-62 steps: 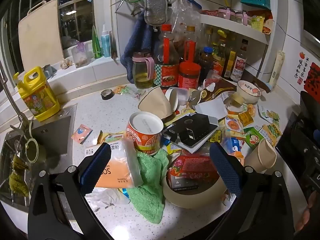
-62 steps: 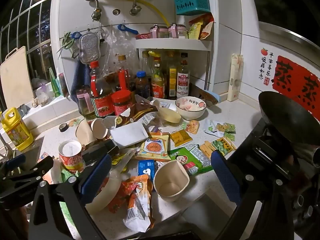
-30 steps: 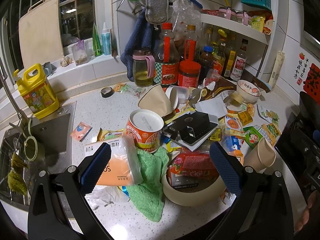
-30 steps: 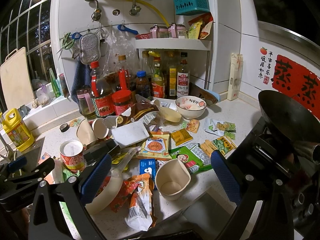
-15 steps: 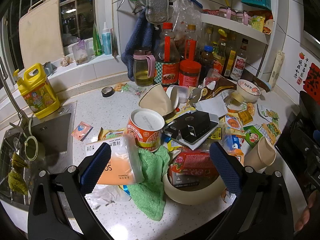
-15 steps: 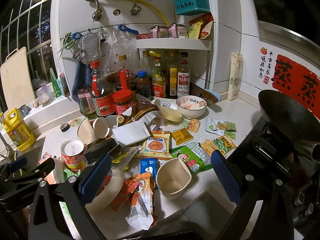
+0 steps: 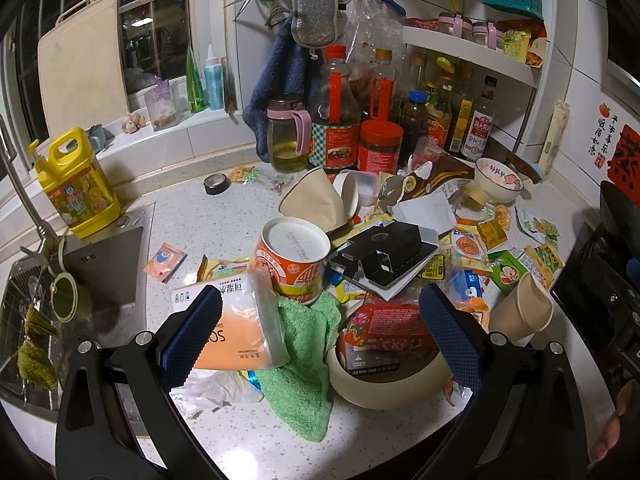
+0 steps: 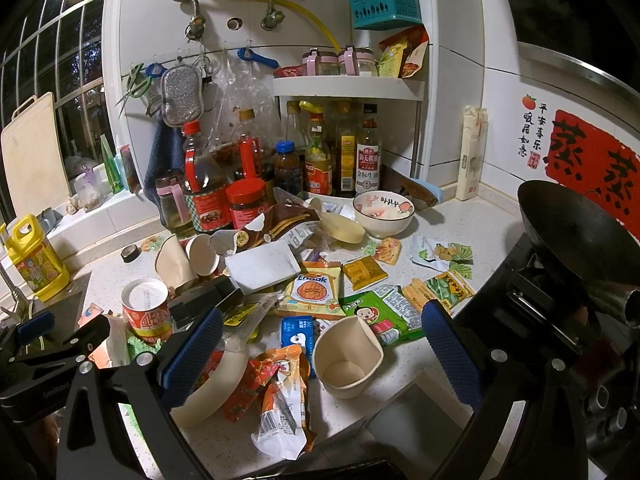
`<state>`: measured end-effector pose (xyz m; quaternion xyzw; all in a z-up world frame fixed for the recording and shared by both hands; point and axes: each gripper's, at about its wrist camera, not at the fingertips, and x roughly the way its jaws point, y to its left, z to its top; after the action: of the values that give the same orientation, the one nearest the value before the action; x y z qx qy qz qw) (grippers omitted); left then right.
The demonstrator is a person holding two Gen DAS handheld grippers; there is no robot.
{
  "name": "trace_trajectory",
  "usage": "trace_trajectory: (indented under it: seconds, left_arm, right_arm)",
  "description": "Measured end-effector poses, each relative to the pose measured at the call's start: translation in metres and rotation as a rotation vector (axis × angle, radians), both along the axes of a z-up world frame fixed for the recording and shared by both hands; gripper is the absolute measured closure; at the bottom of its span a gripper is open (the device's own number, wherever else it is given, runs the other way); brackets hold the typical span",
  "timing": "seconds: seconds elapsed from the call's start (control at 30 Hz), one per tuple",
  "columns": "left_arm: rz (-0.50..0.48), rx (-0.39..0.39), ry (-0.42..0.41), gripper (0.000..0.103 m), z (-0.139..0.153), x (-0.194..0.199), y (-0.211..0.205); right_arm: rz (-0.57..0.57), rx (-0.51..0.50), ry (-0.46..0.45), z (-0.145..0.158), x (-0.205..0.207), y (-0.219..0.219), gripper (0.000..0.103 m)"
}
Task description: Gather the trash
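Nothing looked collected yet. The trash was still spread over the table [image 7: 224, 216]: an upturned noodle cup [image 7: 294, 262], a tissue pack [image 7: 232, 324], a green cloth [image 7: 308, 344], a black box [image 7: 384, 254], a paper cup [image 8: 346, 358] on its side near the front edge, and snack wrappers [image 8: 316, 290] strewn toward the right. No bin or bag showed in either view, so where the trash was meant to go could not be told.

The left gripper [image 7: 318, 336] hung over the near pile with its jaws spread wide and nothing between them; the tissue pack and cloth lay just beyond the left finger. The right gripper [image 8: 320, 356] was likewise released, its jaws straddling the paper cup from above without touching it. That cup seemed the likeliest first pick, though this is a guess.

The left view alone showed the sink [image 7: 100, 264] at far left, the yellow detergent jug [image 7: 74, 190] and a torn white bag [image 7: 208, 388] under the tissue pack. The right view alone showed the wok [image 8: 576, 232] on the stove at right, an orange wrapper [image 8: 284, 400] at the front edge, and the left gripper from the side.
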<state>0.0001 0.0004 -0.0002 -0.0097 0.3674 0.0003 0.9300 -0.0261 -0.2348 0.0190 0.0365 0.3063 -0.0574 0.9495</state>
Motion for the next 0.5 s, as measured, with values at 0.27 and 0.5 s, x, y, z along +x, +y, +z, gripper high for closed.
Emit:
trace_trajectory:
  seconds: [0.27,0.5]
  left_arm:
    - [0.0,-0.001,0.001,0.007,-0.0001,0.0001,0.0001]
    - [0.001,0.0,0.002,0.007,0.0002,-0.0003,0.0002]
  right_arm:
    - [0.004,-0.001,-0.001,0.0006,0.0004,0.0001,0.005]
    - [0.001,0.0,0.001,-0.0007,0.0016,-0.0002,0.005]
